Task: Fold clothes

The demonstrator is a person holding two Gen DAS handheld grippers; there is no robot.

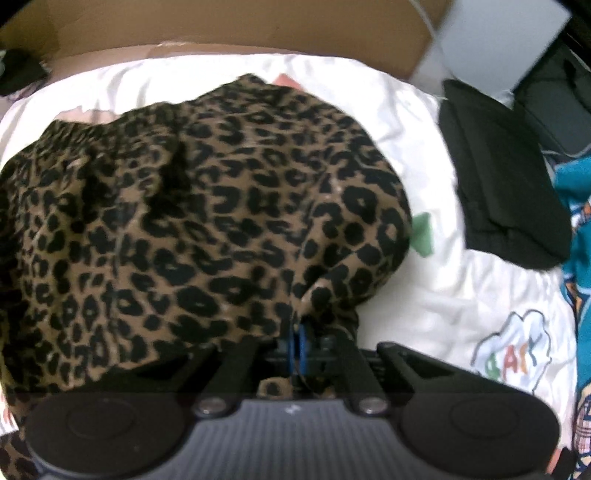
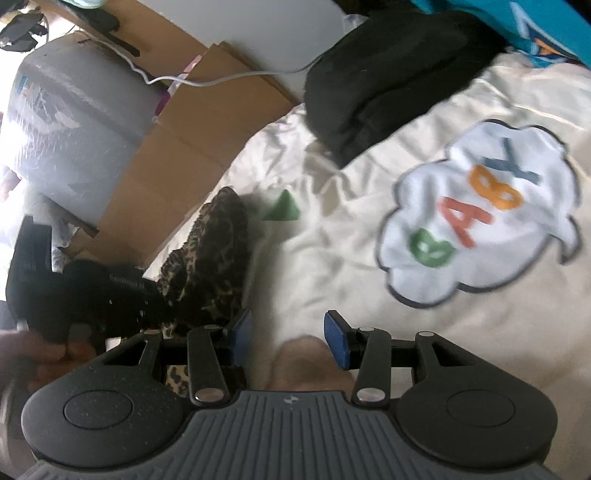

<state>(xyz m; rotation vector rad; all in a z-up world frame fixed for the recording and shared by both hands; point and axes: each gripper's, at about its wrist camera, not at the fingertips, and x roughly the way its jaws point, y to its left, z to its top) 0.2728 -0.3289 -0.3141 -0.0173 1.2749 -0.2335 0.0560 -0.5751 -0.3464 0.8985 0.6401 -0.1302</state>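
Soft, thin leopard-print garment (image 1: 207,221), brown with black blotches, heaped in loose rumpled folds over a white bedsheet (image 1: 436,302); gathered elastic band along its edge at 10 o'clock in the left wrist view. Left gripper (image 1: 301,347) clamped tight on a pinch of that fabric, blue pads pressed nearly together, cloth bunched up around the jaws. Smooth, slightly glossy sheet, creased, printed with a green triangle (image 1: 423,234) at 3 o'clock of the garment and a cloud shape (image 2: 480,210) outlined in dark grey, reading "BABY" in green, red, orange and blue letters. Folded black garment (image 1: 506,177), matte and thick, lying at 2 o'clock on the sheet; teal printed cloth (image 1: 580,221) just beyond it at the right edge. Flat brown cardboard (image 1: 221,26) along the far side of the bed at 12 o'clock.

Right gripper (image 2: 290,339) spread wide, blue rubber pads well apart, nothing between the jaws, hovering over bare sheet. In the right wrist view, same leopard cloth at 9 o'clock, hanging from the other black gripper with a hand (image 2: 44,354) wrapped on its handle. White cable (image 2: 221,79) trailing over the cardboard at 11 o'clock; grey box (image 2: 77,122) beside it, label blurred, unreadable.
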